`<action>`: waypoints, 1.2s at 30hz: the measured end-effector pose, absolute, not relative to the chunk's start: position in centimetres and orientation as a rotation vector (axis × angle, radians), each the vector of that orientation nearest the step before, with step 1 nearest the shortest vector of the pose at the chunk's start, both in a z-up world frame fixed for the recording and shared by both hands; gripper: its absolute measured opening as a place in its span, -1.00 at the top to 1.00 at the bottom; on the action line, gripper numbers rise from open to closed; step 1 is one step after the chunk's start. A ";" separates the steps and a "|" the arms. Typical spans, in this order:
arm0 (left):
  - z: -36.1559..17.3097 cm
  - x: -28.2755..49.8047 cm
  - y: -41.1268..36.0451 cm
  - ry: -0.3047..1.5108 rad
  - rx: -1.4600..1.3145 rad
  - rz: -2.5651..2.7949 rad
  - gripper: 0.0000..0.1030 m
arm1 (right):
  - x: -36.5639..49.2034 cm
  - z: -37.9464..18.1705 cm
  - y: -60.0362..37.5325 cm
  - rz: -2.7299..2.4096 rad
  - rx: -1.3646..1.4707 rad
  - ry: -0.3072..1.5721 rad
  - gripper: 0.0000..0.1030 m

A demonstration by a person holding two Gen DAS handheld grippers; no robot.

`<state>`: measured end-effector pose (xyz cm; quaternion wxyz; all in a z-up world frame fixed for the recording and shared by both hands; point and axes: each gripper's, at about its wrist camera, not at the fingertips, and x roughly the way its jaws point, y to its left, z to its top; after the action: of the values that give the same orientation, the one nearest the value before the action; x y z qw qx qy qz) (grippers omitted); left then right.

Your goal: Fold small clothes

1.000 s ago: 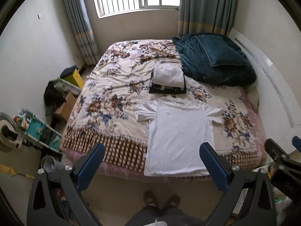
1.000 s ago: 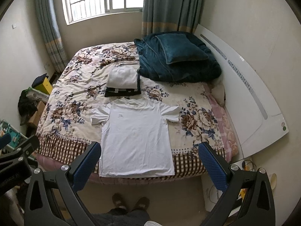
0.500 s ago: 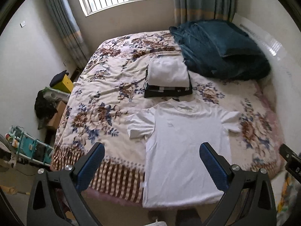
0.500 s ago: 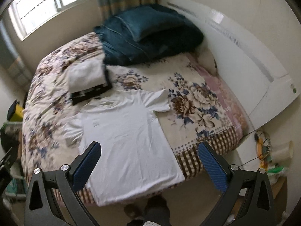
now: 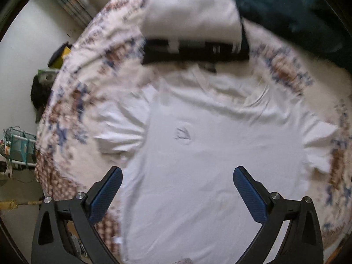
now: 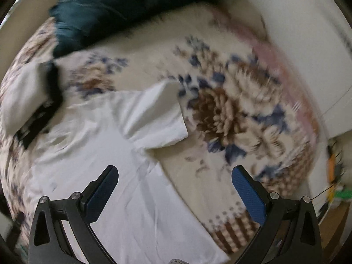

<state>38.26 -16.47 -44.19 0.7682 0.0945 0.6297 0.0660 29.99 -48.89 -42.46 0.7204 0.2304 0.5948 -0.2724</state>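
Note:
A white T-shirt (image 5: 198, 154) lies flat, face up, on the flowered bedspread (image 5: 72, 101). My left gripper (image 5: 177, 176) is open and empty above the shirt's body, below the small chest logo. My right gripper (image 6: 175, 175) is open and empty above the shirt's right side (image 6: 105, 176), near the right sleeve (image 6: 158, 114) and the bare bedspread (image 6: 220, 110). Both views are blurred by motion.
A stack of folded clothes, white on black (image 5: 193, 35), lies just beyond the shirt's collar and shows in the right wrist view (image 6: 26, 96). A dark teal blanket (image 6: 105, 11) is heaped at the back. The white headboard (image 6: 308, 44) is on the right. Clutter stands on the floor (image 5: 19, 149) at the left.
Both grippers have moved forward and down toward the bed. The shirt now fills most of each view. Both stay open.

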 end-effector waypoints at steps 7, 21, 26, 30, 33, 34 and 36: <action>-55.6 40.4 -18.5 1.505 0.244 0.160 -1.00 | 27.3 -55.7 -54.8 -0.729 0.888 1.335 -1.00; -54.5 41.1 -15.6 1.476 0.242 0.136 -1.00 | 29.8 -60.8 -51.8 -0.797 1.153 1.022 0.74; -53.5 41.7 -10.7 1.442 0.209 0.207 -1.00 | 37.2 -54.3 -46.1 -0.734 0.698 0.997 0.89; -53.3 41.9 -7.1 1.405 0.191 0.287 -1.00 | 42.4 -52.8 -32.1 -0.473 -0.013 1.011 0.91; -53.7 41.6 -4.3 1.417 0.175 0.330 -1.00 | 41.7 -55.3 -23.4 -0.280 -0.339 1.004 0.93; -53.9 41.3 -3.3 1.429 0.167 0.342 -1.00 | 40.6 -56.2 -21.7 -0.243 -0.408 1.000 0.93; -53.9 40.4 -2.3 1.434 0.165 0.360 -1.00 | 39.6 -57.9 -18.8 -0.182 -0.500 0.999 0.93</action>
<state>40.38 -2.31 -53.85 0.7360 0.0751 0.6525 0.1638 39.60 -18.79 -57.90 0.8440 -0.2367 0.4734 -0.0863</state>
